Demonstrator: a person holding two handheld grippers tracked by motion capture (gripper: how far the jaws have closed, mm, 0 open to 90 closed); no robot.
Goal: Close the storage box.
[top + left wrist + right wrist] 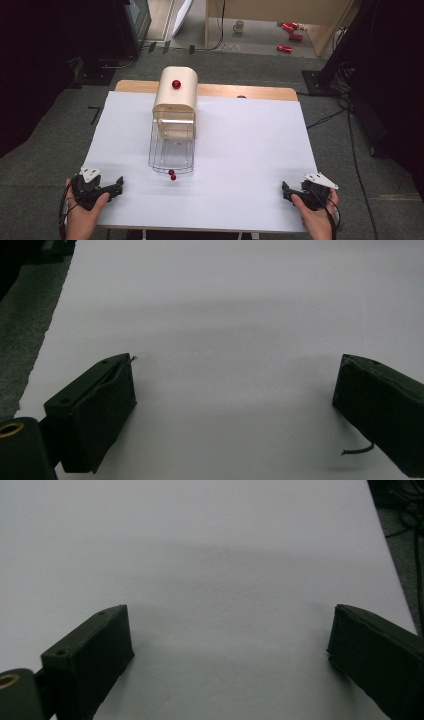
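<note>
Resting at the near corners of the desk [240, 190], the left gripper [118, 184] and the right gripper [285, 190] both have their jaws spread wide and hold nothing. The bread box [175, 92] stands toward the far edge, well apart from both, its clear door [171, 145] lying open toward the person. Reaching carelessly could knock that thin door or push the light box backward.

Dim, soft overhead light; faint shadows, dark surroundings, slightly blurry pictures.
</note>
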